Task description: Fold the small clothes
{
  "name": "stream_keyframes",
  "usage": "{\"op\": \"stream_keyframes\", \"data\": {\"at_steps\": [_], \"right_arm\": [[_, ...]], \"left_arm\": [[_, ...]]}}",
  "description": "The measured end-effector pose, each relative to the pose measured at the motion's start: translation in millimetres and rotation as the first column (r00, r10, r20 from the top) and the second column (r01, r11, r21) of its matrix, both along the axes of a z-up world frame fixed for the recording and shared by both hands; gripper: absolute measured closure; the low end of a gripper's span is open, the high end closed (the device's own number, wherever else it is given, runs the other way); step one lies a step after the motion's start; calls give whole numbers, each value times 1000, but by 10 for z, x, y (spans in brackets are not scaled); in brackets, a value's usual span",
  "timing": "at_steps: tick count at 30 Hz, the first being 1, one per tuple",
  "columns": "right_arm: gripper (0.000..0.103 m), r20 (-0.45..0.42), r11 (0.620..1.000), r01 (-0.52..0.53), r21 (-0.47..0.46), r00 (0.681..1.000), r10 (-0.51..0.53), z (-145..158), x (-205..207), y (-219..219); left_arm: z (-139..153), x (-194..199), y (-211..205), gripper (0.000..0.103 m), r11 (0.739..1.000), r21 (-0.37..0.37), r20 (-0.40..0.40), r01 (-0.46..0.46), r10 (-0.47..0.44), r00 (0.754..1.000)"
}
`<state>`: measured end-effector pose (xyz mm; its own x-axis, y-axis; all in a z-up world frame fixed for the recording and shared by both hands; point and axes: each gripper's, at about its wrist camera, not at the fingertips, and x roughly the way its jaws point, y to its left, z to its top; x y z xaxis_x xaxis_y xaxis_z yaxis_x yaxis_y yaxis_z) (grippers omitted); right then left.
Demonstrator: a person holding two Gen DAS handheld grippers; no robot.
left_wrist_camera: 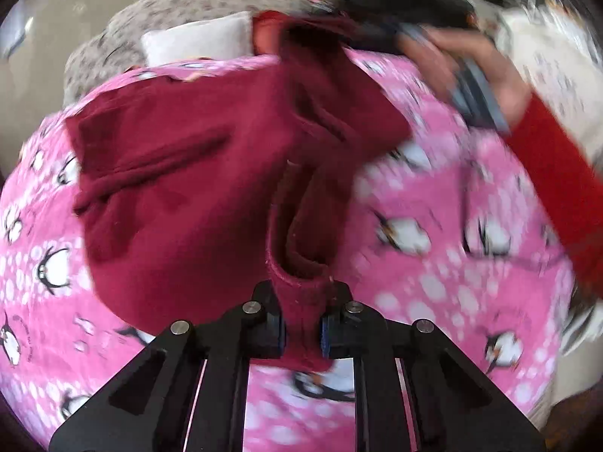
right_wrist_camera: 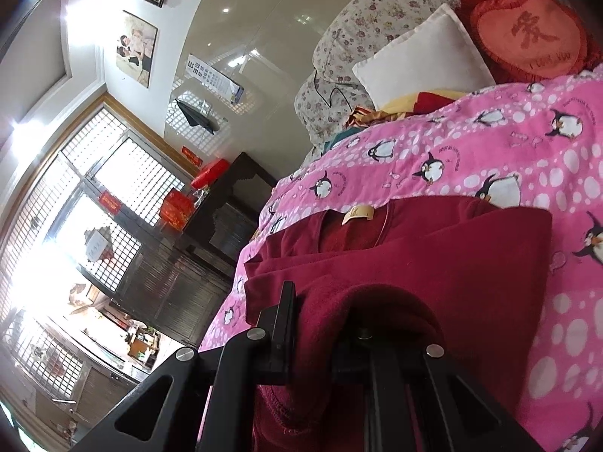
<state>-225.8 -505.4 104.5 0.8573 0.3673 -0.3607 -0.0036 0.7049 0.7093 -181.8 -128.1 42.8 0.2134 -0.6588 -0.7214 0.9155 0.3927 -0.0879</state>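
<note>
In the left wrist view the left gripper was seen clamped on a hem fold of the dark red garment, the jaws pressed narrow against the cloth between them. Further off in that view the right gripper was caught as a dark blur at the garment's far edge, held by a hand in a red sleeve; the cloth was lifted between the two.

Only the right wrist view showed the garment's neckline with a beige label, and the near fabric was draped over the right gripper (its right finger hidden, so whether the jaws gripped could not be told).

The garment lay on a pink penguin-print blanket. At the far end a white pillow, a red heart cushion and floral bedding were seen. Left of the bed, a barred window, a dark cabinet and framed pictures were shown.
</note>
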Motion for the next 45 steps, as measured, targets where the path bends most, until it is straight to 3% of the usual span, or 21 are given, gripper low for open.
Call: {"op": "stream_keyframes", "data": {"at_steps": [4,7,11,14,16,18,19,20,21,22,23,25,26,29,33,36,38,42,45], "right_arm": [[90,47,1000,9,8,999,-10,151,-33,-71],[90,63,998,52,30,997,-54,186,22,-173],[90,-11,987,149,62,989,-149,-21,263,-363],[90,-149,965,253,72,959,-241,-326,434,-532],[90,-176,955,264,136,955,-239,-444,453,-632],[83,-148,953,259,157,960,-237,-384,388,-663],[68,-132,956,264,127,960,-248,-288,334,-652],[61,-119,956,276,102,957,-263,-219,290,-648],[59,-102,954,288,88,955,-279,-152,239,-651],[59,-78,946,317,64,947,-312,-65,161,-651],[59,-56,937,346,36,937,-344,22,85,-641],[59,-3,934,358,-11,934,-358,174,-26,-592],[59,4,941,335,-36,942,-335,211,-14,-550],[59,-48,952,257,-164,962,-268,224,187,-340],[59,-165,933,238,-270,943,-288,-18,563,-266],[62,-264,922,268,-279,902,-343,-269,747,-423],[62,-285,913,301,-274,882,-376,-321,733,-562],[61,-244,902,341,-264,881,-404,-116,382,-632],[60,-221,900,326,-290,892,-394,16,109,-551]], "left_arm": [[520,602,79,93,991,-100,15,-87,89,996],[779,1131,-56,94,977,-131,30,-170,176,984],[752,1904,-400,94,949,-100,27,-300,304,952],[620,2408,-543,94,915,-82,-50,-394,391,919],[634,2657,-563,93,897,-96,-111,-431,421,901],[718,2732,-513,90,884,-132,-145,-448,430,891],[774,2738,-497,83,879,-151,-145,-452,433,890],[829,2707,-436,74,875,-167,-130,-454,437,890],[884,2691,-378,67,867,-173,-99,-467,457,884],[939,2677,-327,52,857,-183,-69,-482,478,876],[964,2626,-271,47,850,-203,-53,-486,487,872],[988,2519,-139,45,846,-240,-46,-476,480,876],[969,2481,-114,45,856,-232,-49,-461,463,885],[847,2286,-148,45,887,-193,-23,-420,424,905],[535,2270,-452,45,914,-105,-18,-392,392,920],[256,2553,-778,45,901,-8,-15,-434,434,901],[188,2726,-839,43,885,-16,-26,-465,465,885],[291,2888,-711,43,860,-42,-111,-508,501,858],[405,2743,-530,43,864,-60,-56,-501,498,865]]}}
